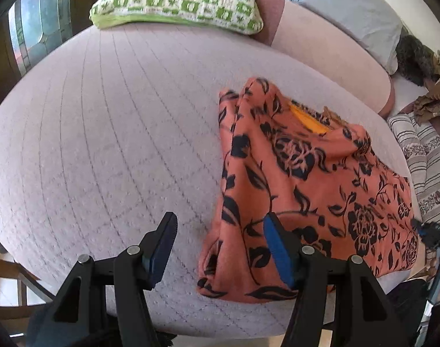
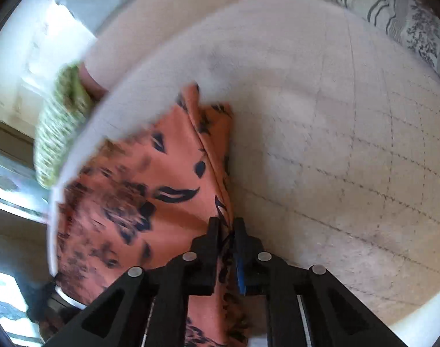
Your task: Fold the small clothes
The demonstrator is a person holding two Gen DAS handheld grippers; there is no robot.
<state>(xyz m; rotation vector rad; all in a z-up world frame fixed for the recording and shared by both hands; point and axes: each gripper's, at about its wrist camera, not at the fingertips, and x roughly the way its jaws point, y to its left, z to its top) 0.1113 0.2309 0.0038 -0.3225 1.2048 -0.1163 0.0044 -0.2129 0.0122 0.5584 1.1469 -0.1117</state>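
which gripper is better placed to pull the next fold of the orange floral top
Right. The right gripper has its fingers closed around an edge of the orange floral top. The left gripper is open, empty, over its near corner.

Green pillow (image 2: 62, 124) motion-blurred, orange garment (image 2: 139, 190) cut off at bottom edge

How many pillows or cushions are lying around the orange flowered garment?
2 that I can make out: a green-and-white checked pillow at the far edge of the quilted surface, and a grey striped floral cushion to the right of the orange garment. Others may be hidden.
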